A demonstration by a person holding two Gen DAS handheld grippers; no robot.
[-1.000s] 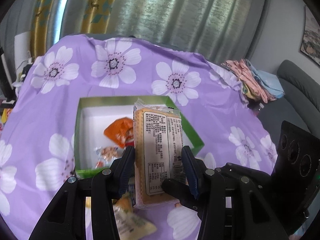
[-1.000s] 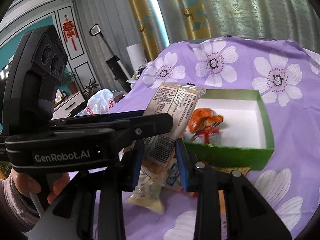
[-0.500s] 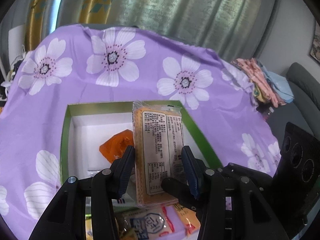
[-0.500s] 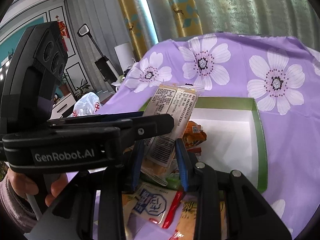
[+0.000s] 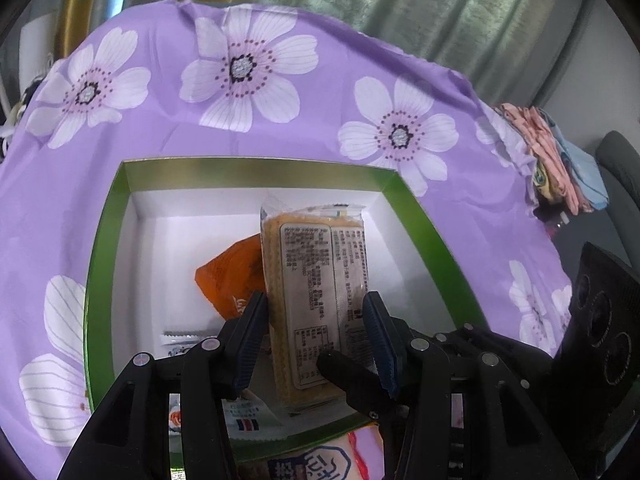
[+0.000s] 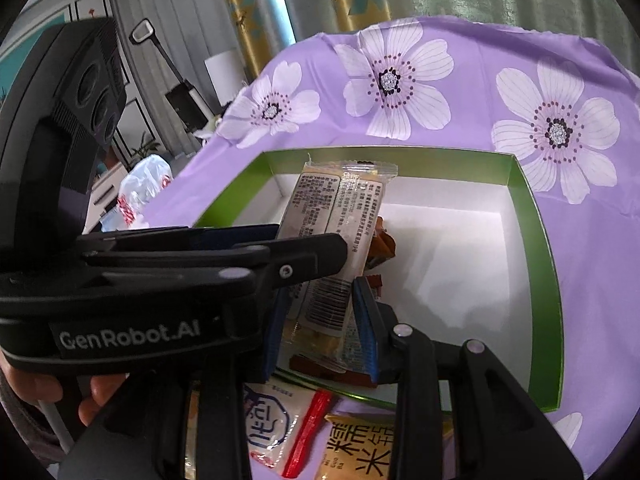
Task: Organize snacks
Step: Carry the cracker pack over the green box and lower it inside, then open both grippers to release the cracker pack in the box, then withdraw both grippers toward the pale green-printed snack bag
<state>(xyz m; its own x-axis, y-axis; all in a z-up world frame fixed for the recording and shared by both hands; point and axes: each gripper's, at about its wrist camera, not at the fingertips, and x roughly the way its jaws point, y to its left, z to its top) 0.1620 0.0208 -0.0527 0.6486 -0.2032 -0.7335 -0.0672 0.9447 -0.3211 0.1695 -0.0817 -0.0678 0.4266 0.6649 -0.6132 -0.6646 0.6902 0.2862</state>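
While both hand-held grippers, left [image 5: 314, 334] and right [image 6: 320, 322], clamp one cracker pack [image 5: 316, 288], one green box [image 5: 102, 264] below.

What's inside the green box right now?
The green box holds an orange packet and a small white wrapper; the held cracker pack covers whatever lies beneath it.

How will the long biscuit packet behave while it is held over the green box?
Probably stiff: the biscuit packet stands straight out of the left tongs and right tongs without drooping. Likely fragile: stacked wafers show through the wrapper. The glossy film may slip.
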